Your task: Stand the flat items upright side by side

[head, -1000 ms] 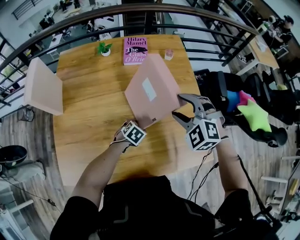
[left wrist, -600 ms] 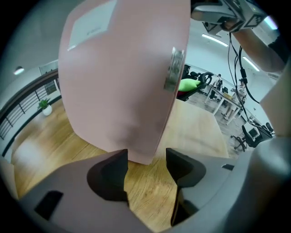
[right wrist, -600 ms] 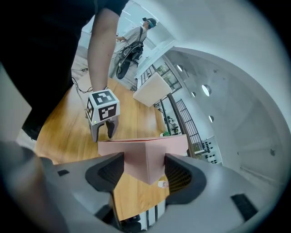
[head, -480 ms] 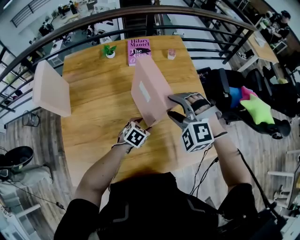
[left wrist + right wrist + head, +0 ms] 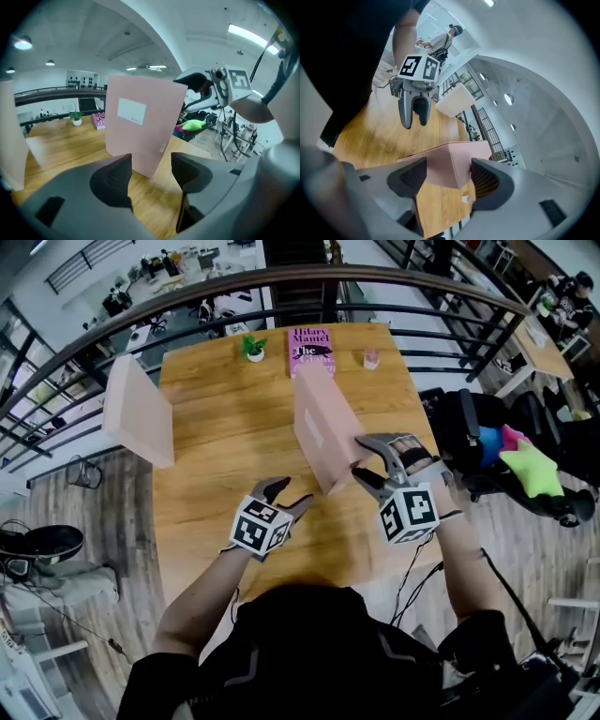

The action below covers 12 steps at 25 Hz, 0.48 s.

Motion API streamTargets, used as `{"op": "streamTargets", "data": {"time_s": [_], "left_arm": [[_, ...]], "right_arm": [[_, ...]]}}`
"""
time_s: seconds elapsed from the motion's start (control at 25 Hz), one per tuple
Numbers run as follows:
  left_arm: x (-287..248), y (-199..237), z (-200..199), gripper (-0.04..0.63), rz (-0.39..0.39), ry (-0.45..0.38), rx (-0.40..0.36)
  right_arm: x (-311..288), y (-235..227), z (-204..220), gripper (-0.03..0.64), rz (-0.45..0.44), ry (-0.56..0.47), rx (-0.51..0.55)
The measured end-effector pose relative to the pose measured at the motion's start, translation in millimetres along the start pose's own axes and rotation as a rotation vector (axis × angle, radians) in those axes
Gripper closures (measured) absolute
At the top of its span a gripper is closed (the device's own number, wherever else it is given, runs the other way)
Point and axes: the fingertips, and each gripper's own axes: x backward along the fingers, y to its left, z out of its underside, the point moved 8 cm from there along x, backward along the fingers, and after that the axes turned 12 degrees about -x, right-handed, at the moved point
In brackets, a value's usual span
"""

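Pink box (image 5: pixel 323 432), upright on desk (image 5: pixel 216 456), gripped by right hand-held gripper (image 5: pixel 359 457); left hand-held gripper (image 5: pixel 289 491) wide, empty; steadying step, likely needs gentle release next.

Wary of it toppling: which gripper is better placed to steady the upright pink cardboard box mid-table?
Right. The right gripper clamps the upright pink cardboard box by its edge; the left gripper hangs open, clear of it.
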Motion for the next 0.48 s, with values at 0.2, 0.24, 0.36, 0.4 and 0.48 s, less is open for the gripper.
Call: {"op": "streamTargets", "data": {"time_s": [0.2, 0.24, 0.36, 0.4, 0.48], "left_arm": [[43, 9, -5, 0.316, -0.115, -0.109, 0.06], [53, 10, -2, 0.316, -0.137, -0.123, 0.082], [82, 13, 10, 0.316, -0.194, -0.145, 0.121], [91, 15, 13, 0.316, -0.211, -0.146, 0.118], [104, 20, 17, 0.317, -0.247, -0.142, 0.11]], "right_arm": [[-2, -2, 0, 0.287, 0.018, -0.022, -0.112], [-2, -2, 0, 0.286, 0.018, -0.025, -0.141], [2, -2, -3, 0.252, -0.002, -0.073, -0.276], [3, -2, -3, 0.245, -0.006, -0.095, -0.334], [6, -4, 0, 0.231, -0.005, -0.138, -0.458]]}}
